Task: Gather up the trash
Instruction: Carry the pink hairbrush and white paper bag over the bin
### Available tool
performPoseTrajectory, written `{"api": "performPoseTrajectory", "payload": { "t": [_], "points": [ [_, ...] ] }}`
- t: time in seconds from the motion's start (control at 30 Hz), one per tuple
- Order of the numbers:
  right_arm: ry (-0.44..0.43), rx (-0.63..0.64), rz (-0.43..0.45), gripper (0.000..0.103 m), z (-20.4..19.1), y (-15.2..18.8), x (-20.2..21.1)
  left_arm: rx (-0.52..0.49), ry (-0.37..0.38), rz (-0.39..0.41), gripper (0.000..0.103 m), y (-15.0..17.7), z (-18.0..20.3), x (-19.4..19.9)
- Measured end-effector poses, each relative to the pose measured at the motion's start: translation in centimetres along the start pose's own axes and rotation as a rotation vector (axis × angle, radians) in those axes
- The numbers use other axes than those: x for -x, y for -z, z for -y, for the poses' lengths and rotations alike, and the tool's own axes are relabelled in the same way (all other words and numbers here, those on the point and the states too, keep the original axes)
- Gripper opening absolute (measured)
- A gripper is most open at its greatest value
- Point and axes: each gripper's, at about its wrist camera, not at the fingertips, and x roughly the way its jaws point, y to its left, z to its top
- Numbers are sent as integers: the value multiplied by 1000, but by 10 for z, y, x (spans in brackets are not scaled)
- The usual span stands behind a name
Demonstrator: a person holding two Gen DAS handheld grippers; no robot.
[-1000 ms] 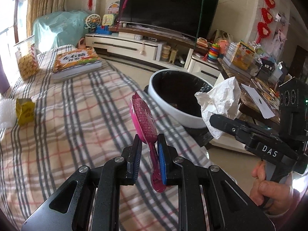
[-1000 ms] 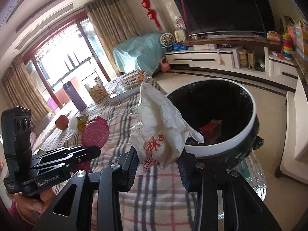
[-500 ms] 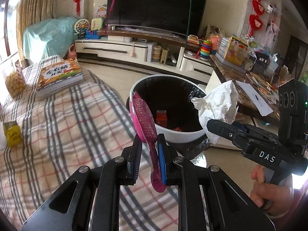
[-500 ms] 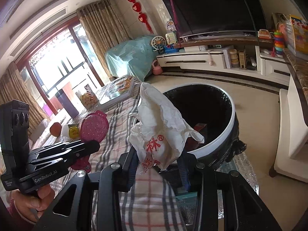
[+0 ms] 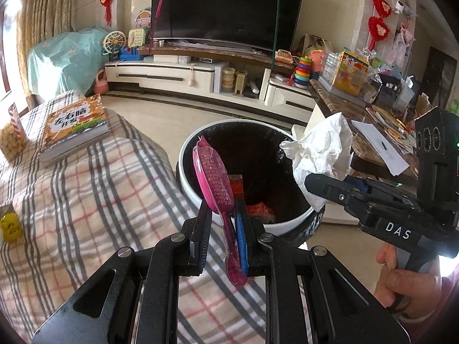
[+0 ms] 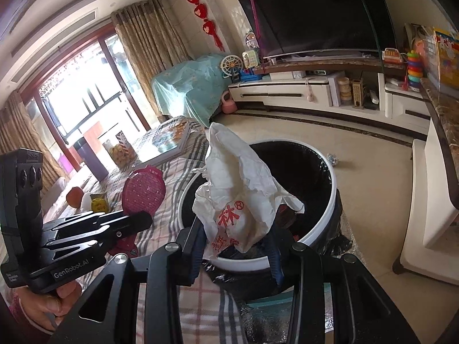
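Holding both pieces at the trash bin [image 5: 189,183], the left tool [image 5: 222,226] pinches a pink wrapper [image 5: 213,177] tightly, and the right tool [image 6: 238,243] clamps a crumpled white bag [image 6: 238,197] over the opening, ready for dropping.

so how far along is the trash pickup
Done: red wrappers already lie in the bin. In hand: left gripper pinches a pink packet, right gripper a crumpled white bag, both near the bin. Left: dropping both; the yellow carton remains on the table.
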Motion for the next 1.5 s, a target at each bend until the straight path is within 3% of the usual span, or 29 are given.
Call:
{"api": "performPoseTrajectory", "payload": {
  "t": [1.5],
  "points": [
    [30,-6,-93,40,31,-26,-36,-21,4,-75,15,-35,4,-56]
  ]
}}
